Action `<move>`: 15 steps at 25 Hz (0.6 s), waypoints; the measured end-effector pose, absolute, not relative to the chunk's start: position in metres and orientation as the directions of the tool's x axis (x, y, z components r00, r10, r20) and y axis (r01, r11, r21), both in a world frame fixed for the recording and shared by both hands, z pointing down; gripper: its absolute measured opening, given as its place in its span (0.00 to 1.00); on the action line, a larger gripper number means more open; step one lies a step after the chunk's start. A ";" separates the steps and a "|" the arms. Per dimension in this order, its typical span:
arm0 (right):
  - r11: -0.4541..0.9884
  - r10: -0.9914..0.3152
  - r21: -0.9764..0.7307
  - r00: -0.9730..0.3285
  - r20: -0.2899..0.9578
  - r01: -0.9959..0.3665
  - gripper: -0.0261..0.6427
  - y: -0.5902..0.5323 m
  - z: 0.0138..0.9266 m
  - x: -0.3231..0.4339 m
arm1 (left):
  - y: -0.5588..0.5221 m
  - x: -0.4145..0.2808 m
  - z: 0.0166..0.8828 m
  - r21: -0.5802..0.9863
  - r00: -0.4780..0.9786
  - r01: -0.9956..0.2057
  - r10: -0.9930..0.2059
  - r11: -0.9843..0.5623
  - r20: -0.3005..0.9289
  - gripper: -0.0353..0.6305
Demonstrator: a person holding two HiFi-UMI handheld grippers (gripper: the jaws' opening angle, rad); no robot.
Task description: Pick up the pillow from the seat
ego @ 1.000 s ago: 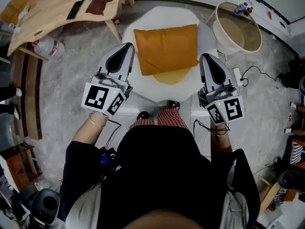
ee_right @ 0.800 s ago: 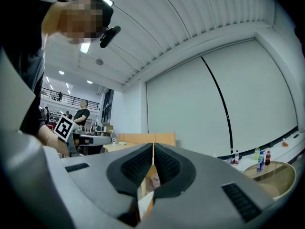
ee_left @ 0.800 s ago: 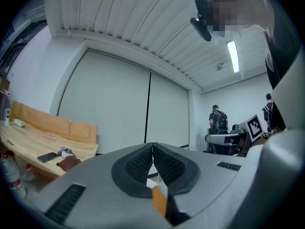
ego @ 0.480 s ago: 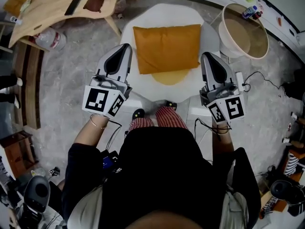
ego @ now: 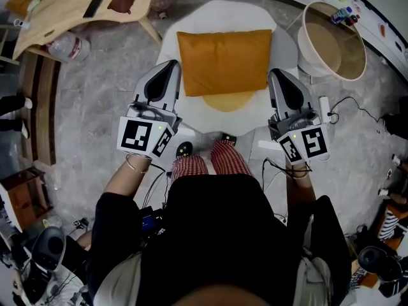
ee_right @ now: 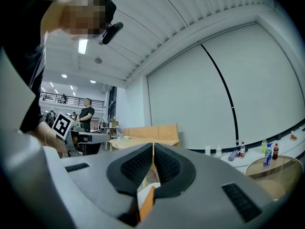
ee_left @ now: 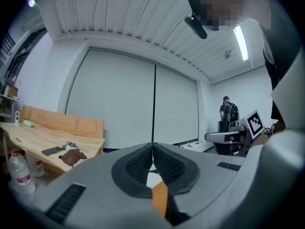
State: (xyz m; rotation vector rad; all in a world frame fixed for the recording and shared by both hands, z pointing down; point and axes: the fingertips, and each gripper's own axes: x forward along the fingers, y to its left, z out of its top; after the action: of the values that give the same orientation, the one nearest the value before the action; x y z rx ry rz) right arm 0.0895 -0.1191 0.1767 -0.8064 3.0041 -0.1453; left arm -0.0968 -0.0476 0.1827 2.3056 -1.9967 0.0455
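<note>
The person's two grippers are nearest, at the front corners of the white seat (ego: 220,14). The left gripper (ego: 171,64) is at the seat's left front and the right gripper (ego: 276,73) at its right front, both pointing level and away from the person. In each gripper view the ribbed pads meet along a thin line with nothing pinched, so both are closed and empty.

The orange pillow (ego: 223,61) lies flat on the middle of the seat, long side across it. A pale yellow pad (ego: 227,101) peeks out under its near edge. The pillow looks plump and soft, probably light, and its cloth cover should give grip rather than slide. Pinched at one corner it would likely sag and fold. I judge the better hold to be a bite of cover and filling at each short side edge, one gripper per side, once the jaws open. Nothing about it seems fragile.

Beyond the seat's far left stands a wooden surface (ego: 57,11), and beyond its far right a round tub (ego: 331,43).
</note>
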 end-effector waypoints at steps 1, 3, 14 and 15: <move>0.862 -0.500 -0.098 -0.866 0.001 -0.497 0.07 -0.122 0.179 0.090 | -0.049 -0.094 0.186 0.053 0.144 -0.989 -0.986 -0.140 0.086 0.07; 0.862 -0.498 -0.100 -0.867 0.010 -0.496 0.07 -0.126 0.184 0.092 | -0.052 -0.092 0.191 0.060 0.140 -0.989 -0.986 -0.135 0.093 0.07; 0.868 -0.480 -0.128 -0.877 0.023 -0.479 0.07 -0.146 0.206 0.102 | -0.070 -0.085 0.214 0.062 0.096 -0.994 -0.990 -0.090 0.102 0.07; 0.870 -0.478 -0.128 -0.878 0.023 -0.477 0.07 -0.148 0.208 0.103 | -0.072 -0.085 0.216 0.065 0.089 -0.994 -0.991 -0.083 0.105 0.07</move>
State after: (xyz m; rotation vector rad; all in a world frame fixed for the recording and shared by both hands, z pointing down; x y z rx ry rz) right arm 0.1027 -0.1481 0.2079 -0.7733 3.0287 -0.2041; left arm -0.0846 -0.0721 0.2164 2.2275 -2.0430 0.0505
